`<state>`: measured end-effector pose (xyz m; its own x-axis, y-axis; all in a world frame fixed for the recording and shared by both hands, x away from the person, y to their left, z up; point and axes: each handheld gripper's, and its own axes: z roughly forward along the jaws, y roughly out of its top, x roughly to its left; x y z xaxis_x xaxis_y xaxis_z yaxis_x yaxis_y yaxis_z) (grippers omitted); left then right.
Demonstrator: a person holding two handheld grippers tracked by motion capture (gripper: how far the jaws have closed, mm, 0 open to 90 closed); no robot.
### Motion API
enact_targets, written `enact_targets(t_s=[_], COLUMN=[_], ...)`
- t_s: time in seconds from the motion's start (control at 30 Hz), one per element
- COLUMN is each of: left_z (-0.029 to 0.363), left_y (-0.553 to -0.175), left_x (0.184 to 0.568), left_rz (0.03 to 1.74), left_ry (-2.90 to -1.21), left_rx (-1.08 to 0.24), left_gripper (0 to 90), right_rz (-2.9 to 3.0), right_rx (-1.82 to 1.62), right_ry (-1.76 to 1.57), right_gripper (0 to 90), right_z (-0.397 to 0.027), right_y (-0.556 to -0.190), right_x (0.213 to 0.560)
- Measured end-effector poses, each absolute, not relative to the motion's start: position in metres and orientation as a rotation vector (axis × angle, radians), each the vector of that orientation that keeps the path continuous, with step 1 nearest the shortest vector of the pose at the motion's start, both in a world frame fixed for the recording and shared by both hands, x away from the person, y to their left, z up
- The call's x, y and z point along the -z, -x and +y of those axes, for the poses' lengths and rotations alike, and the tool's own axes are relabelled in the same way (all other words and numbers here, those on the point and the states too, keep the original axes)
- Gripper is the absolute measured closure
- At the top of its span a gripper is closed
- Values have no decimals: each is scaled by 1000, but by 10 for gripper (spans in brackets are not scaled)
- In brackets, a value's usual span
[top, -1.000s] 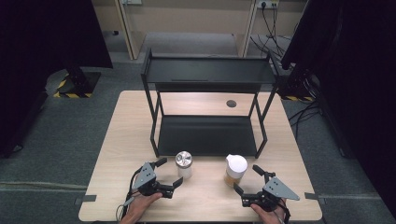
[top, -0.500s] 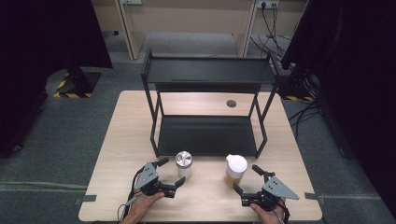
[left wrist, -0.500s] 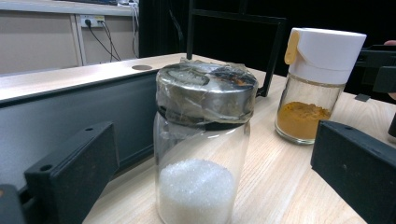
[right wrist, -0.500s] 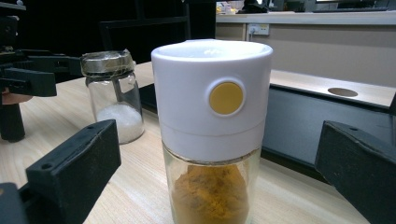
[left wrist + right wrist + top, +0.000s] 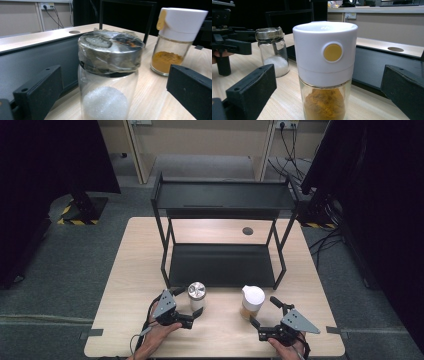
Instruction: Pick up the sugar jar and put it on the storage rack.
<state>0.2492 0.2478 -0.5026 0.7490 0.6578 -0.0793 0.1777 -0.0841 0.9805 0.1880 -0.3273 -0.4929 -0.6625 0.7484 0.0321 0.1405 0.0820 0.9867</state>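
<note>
While both jars stand upright on the wooden table (image 5: 125, 270) just in front of the black two-tier rack (image 5: 222, 265), each gripper has its jaws spread wide around one of them without touching the glass. The left gripper (image 5: 187, 307) brackets the glass jar with the metal lid (image 5: 196, 295), which holds white granules; in the left gripper view that jar (image 5: 108, 75) sits between the two black jaws, with clear gaps on either side. The right gripper (image 5: 264, 312) brackets the spice jar with the white cap (image 5: 252, 302), part-filled with orange-yellow powder; in the right gripper view it (image 5: 325, 70) stands centred between the parted jaws, a yellow button on its cap facing the camera. The two jars stand near each other, apart.
</note>
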Motion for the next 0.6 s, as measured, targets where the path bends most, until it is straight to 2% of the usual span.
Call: enact_targets(t_s=[0.6], left_z=[236], left_y=[-263], left_x=[497], left_rz=[698], left_ry=[-1662], left_rx=[-459], left_gripper=[34], right_rz=[1877], right_rx=[-1623], right_ry=[-872], right_gripper=[5], right_z=[-327], right_y=[-188], right_x=[493])
